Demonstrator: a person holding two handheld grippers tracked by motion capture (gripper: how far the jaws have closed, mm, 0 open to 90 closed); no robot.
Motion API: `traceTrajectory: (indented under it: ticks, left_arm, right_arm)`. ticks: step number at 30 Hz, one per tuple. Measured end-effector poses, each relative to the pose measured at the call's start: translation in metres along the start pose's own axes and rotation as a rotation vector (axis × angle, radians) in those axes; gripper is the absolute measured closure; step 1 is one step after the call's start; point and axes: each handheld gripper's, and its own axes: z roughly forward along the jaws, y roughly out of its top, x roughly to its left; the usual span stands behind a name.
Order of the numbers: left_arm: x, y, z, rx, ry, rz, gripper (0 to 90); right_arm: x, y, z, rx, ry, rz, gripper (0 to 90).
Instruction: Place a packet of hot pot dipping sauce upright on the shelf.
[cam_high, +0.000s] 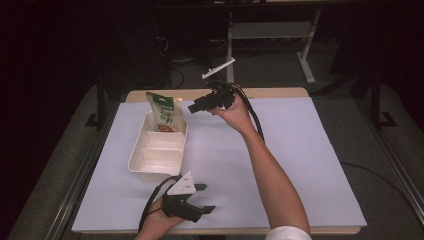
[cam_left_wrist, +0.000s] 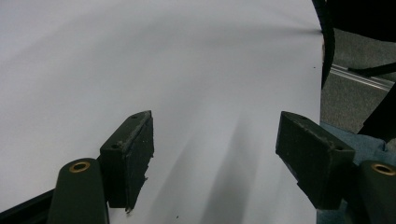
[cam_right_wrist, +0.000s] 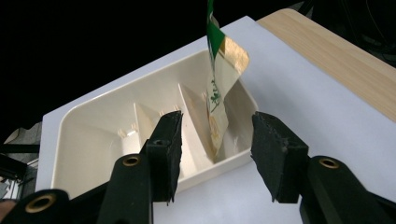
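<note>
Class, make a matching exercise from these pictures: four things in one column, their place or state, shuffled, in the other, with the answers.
Things
1. pouch
2. tray
3. left hand-held gripper
4. right hand-held gripper

Place or state
A. open, near the table's front edge
B. standing in the far end compartment
C. open, raised beside the pouch
D. cream, divided into compartments

Pairs: 1-B, 2-D, 3-A, 4-C

cream divided tray (cam_right_wrist: 140, 121) ahead of the black right gripper (cam_right_wrist: 215, 144); just beyond its jaws, green-topped cream pouch (cam_right_wrist: 219, 79) with a gold patch. white sheet (cam_left_wrist: 163, 65) under the black left gripper (cam_left_wrist: 215, 158).
</note>
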Motion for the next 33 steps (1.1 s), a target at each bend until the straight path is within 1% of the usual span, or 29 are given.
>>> traceTrajectory:
  ticks: [1,4,5,9,14,16,18,28,31,32,33]
  left_arm:
    - [0.000,0.000,0.000,-0.001,0.003,-0.003,26.9]
    - [0.001,0.000,-0.001,-0.004,0.006,-0.008,26.7]
    - [0.001,0.000,-0.001,-0.004,0.006,-0.008,26.6]
    - [0.001,0.000,-0.001,-0.001,0.009,-0.004,26.3]
    - [0.001,-0.001,0.000,-0.001,0.008,-0.008,25.8]
    - [0.001,-0.001,0.000,0.001,0.008,-0.007,25.8]
    - [0.001,-0.001,0.000,0.001,0.009,-0.008,25.7]
    - [0.001,-0.001,0.000,-0.003,0.013,-0.008,25.2]
    - [0.001,-0.001,0.000,-0.002,0.015,-0.008,25.1]
    - [0.001,-0.001,-0.001,-0.001,0.017,-0.008,25.0]
    - [0.001,-0.001,-0.001,-0.001,0.017,-0.009,24.9]
  right_arm:
    - [0.001,-0.004,-0.004,0.002,-0.001,0.005,51.4]
    - [0.002,-0.009,-0.007,0.006,-0.001,0.008,50.7]
    - [0.002,-0.014,-0.012,0.006,0.001,0.014,50.0]
    - [0.002,-0.021,-0.017,0.005,0.001,0.020,49.0]
    - [0.003,-0.033,-0.028,0.002,-0.005,0.033,48.5]
    - [0.003,-0.036,-0.032,0.009,-0.004,0.041,47.6]
    - [0.003,-0.042,-0.038,0.003,-0.008,0.040,47.6]
    - [0.005,-0.060,-0.052,-0.004,-0.018,0.060,46.1]
    - [0.005,-0.065,-0.055,-0.009,-0.020,0.058,45.9]
    - [0.005,-0.066,-0.056,-0.005,-0.019,0.068,45.4]
    - [0.005,-0.068,-0.058,-0.006,-0.021,0.064,45.4]
